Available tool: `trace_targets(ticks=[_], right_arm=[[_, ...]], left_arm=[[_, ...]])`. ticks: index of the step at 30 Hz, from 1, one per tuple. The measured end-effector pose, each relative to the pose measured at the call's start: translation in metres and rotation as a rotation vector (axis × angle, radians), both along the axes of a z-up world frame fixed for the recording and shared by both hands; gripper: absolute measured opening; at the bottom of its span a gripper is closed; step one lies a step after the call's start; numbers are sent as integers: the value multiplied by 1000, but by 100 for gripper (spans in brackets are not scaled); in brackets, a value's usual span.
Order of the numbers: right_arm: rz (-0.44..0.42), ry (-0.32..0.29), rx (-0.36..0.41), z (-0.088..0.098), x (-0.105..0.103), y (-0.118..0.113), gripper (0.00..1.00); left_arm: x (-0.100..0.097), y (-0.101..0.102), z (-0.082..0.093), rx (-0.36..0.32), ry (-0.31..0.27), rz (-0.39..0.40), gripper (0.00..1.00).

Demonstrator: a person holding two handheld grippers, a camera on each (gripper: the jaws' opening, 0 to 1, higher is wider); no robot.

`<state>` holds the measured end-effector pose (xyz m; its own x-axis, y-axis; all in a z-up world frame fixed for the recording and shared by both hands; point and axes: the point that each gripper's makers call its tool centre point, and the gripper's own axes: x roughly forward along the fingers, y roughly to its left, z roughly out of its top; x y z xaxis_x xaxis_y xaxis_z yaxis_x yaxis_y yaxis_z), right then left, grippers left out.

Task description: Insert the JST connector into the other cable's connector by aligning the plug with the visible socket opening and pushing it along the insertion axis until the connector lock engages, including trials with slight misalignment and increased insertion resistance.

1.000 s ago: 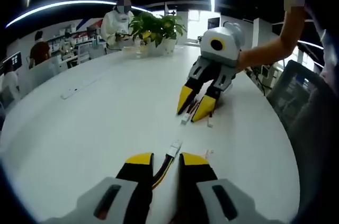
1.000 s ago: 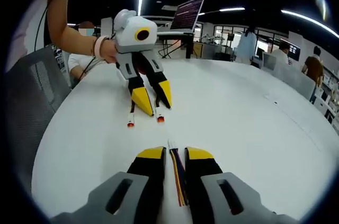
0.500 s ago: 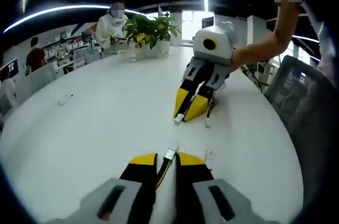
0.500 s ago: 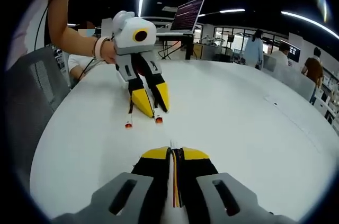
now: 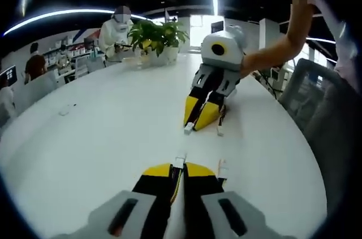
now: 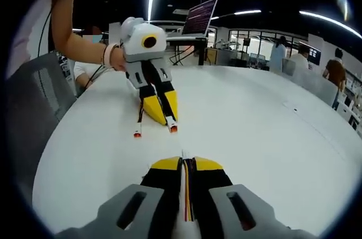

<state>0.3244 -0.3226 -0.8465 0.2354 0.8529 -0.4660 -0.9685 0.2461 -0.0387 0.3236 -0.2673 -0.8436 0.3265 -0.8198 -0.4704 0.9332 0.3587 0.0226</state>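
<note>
Both grippers low over the white table [image 5: 85, 137], facing each other. Left gripper [image 5: 180, 170] clamped on its cable [image 5: 176, 178], white connector [image 5: 180, 160] poking past the tips. Right gripper [image 6: 185, 163] pinched on its wire bundle [image 6: 186, 194], plug [image 6: 182, 154] just ahead of the tips

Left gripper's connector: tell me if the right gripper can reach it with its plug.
Probably yes. The right gripper, holding its plug, points at the connector across bare table, and nothing lies between the two tips.
</note>
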Motion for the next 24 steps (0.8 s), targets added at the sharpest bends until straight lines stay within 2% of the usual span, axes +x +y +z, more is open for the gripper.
trace_targets(ticks=[9,13,21,24], right_arm=[[36,15,38,1,-2,3,4],[62,23,77,5,-6,7,4],[107,45,134,14,-12,13,3],[114,47,134,14,-12,13,3]], left_arm=[[1,0,-1,-21,-13,-27,1],[0,1,0,-63,14,-42,1],[-4,-7,14,-123,14,-68,1],[-6,-8,15,-112,10,-77,1]])
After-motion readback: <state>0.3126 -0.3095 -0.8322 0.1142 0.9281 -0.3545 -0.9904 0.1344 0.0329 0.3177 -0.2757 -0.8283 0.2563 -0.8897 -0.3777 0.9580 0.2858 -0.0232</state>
